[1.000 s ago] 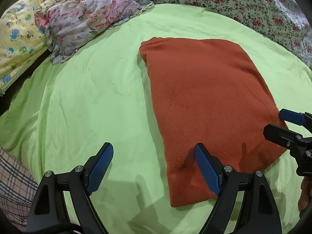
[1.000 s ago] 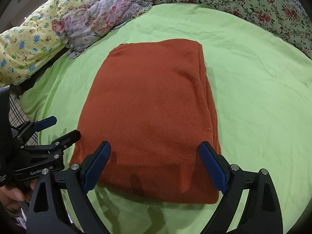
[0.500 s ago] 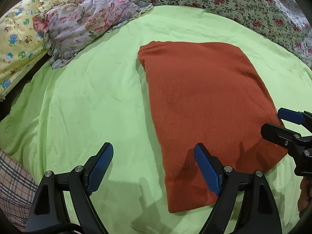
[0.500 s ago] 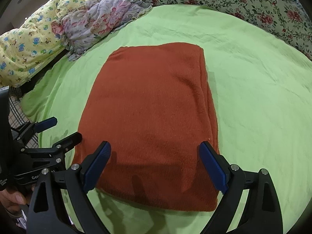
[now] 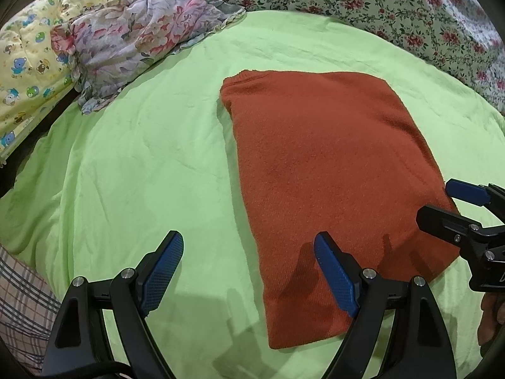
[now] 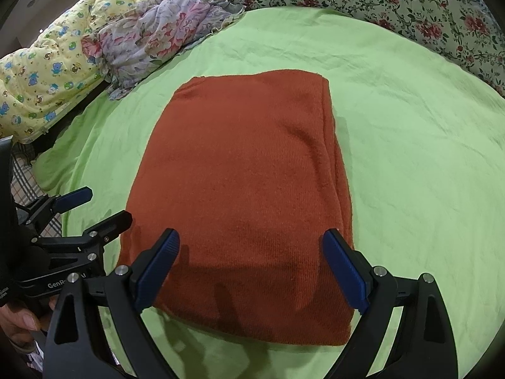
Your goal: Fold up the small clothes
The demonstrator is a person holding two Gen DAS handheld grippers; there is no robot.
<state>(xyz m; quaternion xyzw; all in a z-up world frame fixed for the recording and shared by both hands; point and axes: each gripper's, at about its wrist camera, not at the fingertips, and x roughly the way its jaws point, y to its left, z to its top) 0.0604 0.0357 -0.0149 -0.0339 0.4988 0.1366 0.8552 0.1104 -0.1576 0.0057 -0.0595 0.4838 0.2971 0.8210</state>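
A rust-orange knit garment [image 5: 328, 173] lies folded into a flat rectangle on the light green sheet [image 5: 142, 164]; it also shows in the right wrist view [image 6: 246, 189]. My left gripper [image 5: 249, 274] is open and empty, hovering over the garment's near left corner. My right gripper [image 6: 252, 271] is open and empty above the garment's near edge. The right gripper shows at the right edge of the left wrist view [image 5: 451, 202]. The left gripper shows at the left of the right wrist view [image 6: 94, 208].
A crumpled floral cloth [image 5: 132, 34] and a yellow cartoon-print quilt [image 5: 28, 63] lie at the back left. A flowered bedspread [image 5: 394, 9] runs along the back and right. Plaid fabric [image 5: 22, 300] sits at the near left.
Both grippers have drawn back and up a little from the garment, so it sits lower and farther in both views. The garment has not moved. Both jaws stay open.
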